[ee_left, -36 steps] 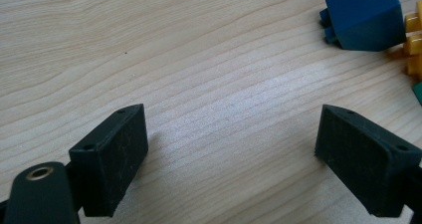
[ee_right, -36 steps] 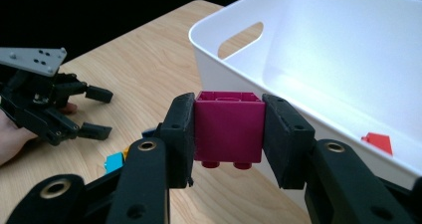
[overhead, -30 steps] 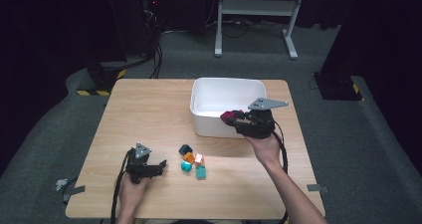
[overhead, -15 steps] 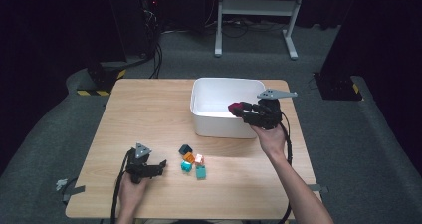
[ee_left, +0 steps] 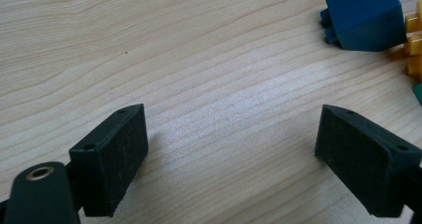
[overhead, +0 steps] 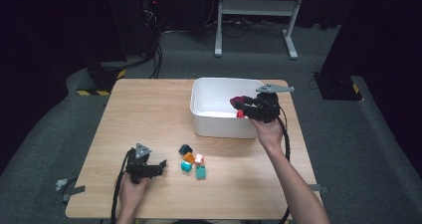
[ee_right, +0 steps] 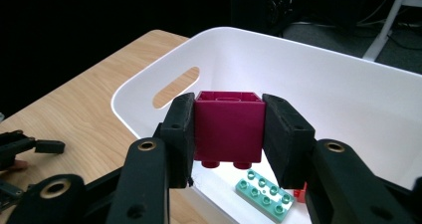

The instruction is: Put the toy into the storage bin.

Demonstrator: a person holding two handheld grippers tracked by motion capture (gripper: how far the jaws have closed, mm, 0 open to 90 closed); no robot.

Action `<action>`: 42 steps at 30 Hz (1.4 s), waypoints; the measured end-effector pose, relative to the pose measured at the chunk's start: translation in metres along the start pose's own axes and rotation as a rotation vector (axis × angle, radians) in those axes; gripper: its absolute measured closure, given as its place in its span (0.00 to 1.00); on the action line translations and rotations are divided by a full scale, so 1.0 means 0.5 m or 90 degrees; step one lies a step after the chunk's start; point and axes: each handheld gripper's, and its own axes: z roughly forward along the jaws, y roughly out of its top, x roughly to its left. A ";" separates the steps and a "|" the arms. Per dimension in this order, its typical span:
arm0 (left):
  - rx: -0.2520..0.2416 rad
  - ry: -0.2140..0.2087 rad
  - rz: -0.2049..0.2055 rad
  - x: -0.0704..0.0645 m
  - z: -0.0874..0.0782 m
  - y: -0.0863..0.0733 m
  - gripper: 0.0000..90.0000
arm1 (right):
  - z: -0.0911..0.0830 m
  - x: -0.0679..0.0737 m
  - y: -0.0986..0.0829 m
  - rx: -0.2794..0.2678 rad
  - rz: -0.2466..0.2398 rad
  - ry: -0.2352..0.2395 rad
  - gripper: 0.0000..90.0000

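Note:
My right gripper is shut on a magenta brick, holding it upside down above the right part of the white bin. On the bin's floor lie a teal flat brick and a red piece. My left gripper rests open on the table at the front left, with bare wood between its jaws. A dark blue brick lies just ahead of it, beside orange and teal bricks.
The loose bricks form a small cluster in front of the bin, among them a pale red one. The wooden table ends close behind the bin. A white metal stand is on the floor beyond.
My right gripper has carried the magenta brick from the bin's front rim up and over the bin's right side. The left gripper has stayed still.

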 end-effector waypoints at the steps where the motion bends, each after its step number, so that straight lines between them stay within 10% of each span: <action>1: 0.000 0.000 0.000 0.000 0.000 0.000 0.15 | 0.003 -0.002 -0.001 0.003 0.002 -0.002 0.65; 28: 0.000 0.000 0.000 0.000 0.000 0.000 0.15 | 0.069 -0.030 -0.017 0.057 0.016 -0.067 0.54; 42: 0.000 0.000 -0.001 0.000 0.000 0.000 0.15 | 0.037 -0.018 -0.014 0.031 0.010 -0.055 0.44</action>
